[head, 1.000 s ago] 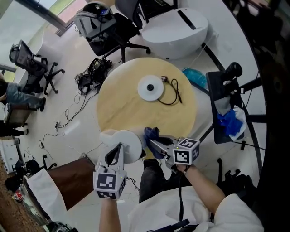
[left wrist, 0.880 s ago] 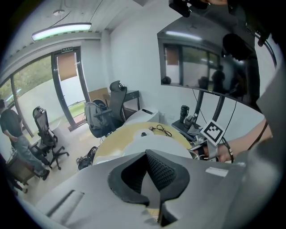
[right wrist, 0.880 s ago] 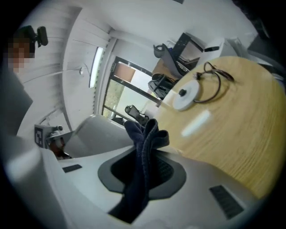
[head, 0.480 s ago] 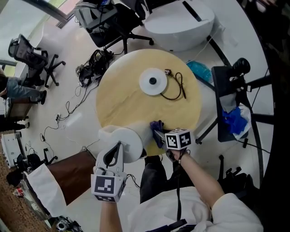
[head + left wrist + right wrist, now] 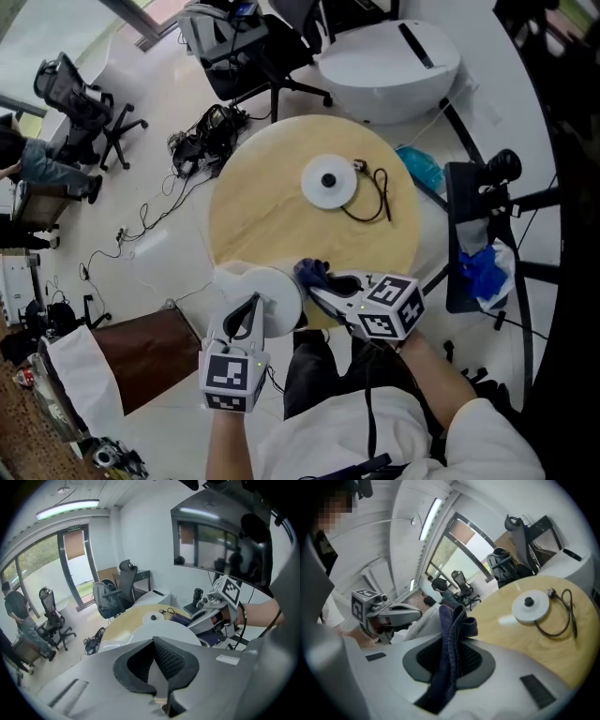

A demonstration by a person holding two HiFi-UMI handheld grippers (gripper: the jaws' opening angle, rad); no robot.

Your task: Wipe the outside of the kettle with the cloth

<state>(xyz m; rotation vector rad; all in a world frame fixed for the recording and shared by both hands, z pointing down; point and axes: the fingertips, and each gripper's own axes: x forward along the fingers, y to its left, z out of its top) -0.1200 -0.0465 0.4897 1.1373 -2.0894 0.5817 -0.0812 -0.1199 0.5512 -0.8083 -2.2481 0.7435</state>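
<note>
Left tongs (image 5: 249, 314) are clenched on the white kettle (image 5: 274, 291), which is at the round bench's (image 5: 267, 220) near edge. Right tongs (image 5: 319, 292) grasp the dark blue cloth (image 5: 311, 273) just beside the kettle. The kettle base (image 5: 329, 182) lies toward the far edge.

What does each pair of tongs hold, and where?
Right tongs: the blue cloth, pinched along its middle. Left tongs: shut at the white kettle, apparently on its handle.

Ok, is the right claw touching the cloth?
Touching. The right gripper view shows the cloth pinched between the right claw's closed jaws.
</note>
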